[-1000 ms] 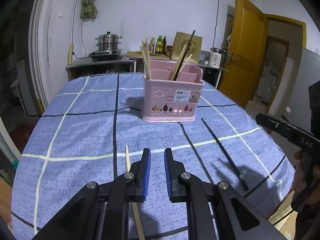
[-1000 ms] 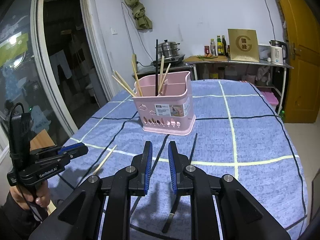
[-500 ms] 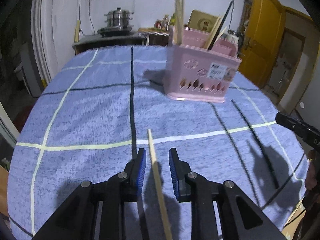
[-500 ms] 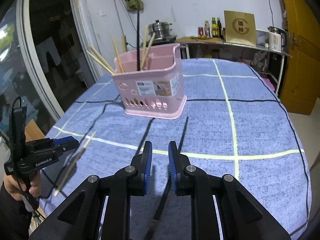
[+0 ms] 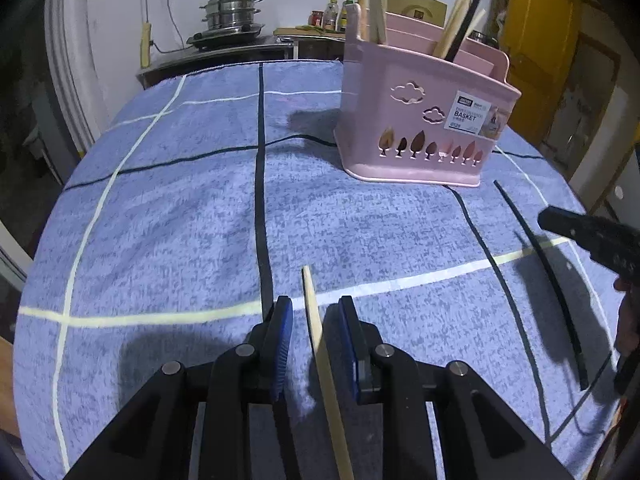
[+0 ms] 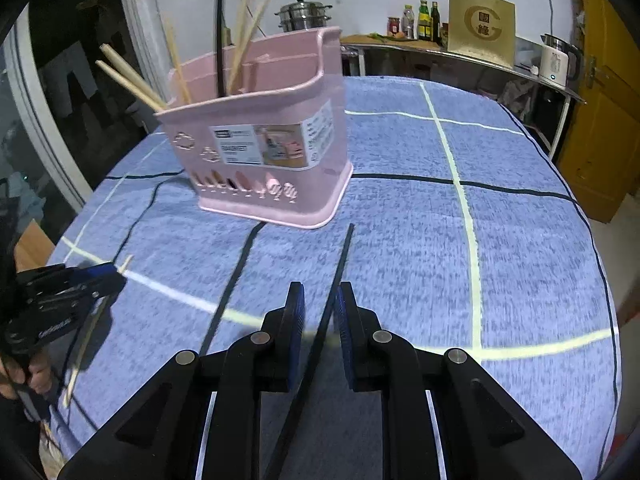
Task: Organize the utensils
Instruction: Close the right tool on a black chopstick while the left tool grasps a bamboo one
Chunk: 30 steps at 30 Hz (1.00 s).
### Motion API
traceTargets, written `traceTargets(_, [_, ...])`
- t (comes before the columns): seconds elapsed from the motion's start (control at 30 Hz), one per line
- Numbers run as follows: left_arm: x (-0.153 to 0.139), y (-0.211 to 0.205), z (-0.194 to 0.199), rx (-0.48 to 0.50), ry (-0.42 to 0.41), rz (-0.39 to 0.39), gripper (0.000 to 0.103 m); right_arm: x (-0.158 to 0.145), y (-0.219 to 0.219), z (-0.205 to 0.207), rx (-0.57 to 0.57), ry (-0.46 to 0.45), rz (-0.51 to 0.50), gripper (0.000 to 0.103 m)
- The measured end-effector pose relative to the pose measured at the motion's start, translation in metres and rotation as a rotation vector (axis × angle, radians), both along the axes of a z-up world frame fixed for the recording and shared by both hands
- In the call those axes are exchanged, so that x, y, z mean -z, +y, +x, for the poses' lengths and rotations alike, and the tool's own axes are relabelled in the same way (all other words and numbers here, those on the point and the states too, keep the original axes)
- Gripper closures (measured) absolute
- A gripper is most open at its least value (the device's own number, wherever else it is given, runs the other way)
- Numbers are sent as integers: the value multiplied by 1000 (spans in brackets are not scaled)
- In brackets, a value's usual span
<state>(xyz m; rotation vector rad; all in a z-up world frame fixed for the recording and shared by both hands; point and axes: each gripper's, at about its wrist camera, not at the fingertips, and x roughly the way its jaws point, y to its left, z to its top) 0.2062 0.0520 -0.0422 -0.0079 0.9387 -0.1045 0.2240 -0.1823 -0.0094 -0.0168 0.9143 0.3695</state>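
Note:
A pink utensil basket [image 5: 424, 120] stands on the blue checked tablecloth and holds several wooden chopsticks and a black one; it also shows in the right wrist view [image 6: 264, 148]. A wooden chopstick [image 5: 316, 328] lies on the cloth between the open jaws of my left gripper [image 5: 314, 320], nearer the right pad. A black chopstick [image 6: 336, 272] lies on the cloth between the open jaws of my right gripper [image 6: 320, 304]; it also shows in the left wrist view [image 5: 548, 276]. Neither gripper grips its stick.
The round table's edge [image 6: 600, 280] curves close on all sides. Behind stand a counter with a steel pot [image 5: 230, 12], bottles [image 6: 424, 20] and a kettle [image 6: 556, 60]. A yellow door [image 5: 536, 40] is at the right.
Both grippers moved forward and down toward the cloth. The left now straddles the wooden chopstick and the right straddles the black chopstick. Both sets of jaws have opened wider.

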Motion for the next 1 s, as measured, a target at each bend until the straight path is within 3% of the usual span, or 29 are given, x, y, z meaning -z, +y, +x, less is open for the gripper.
traceTargets(0.57, [1, -7, 3, 9, -17, 49, 86, 19, 18, 37, -1, 63, -126, 86])
traceTargets(0.73, [1, -9, 5, 13, -13, 52, 96, 19, 17, 40, 4, 74, -111, 95])
traceTargets(1.0, [-2, -4, 7, 6, 7, 0, 97, 7, 11, 30, -10, 59, -55, 96])
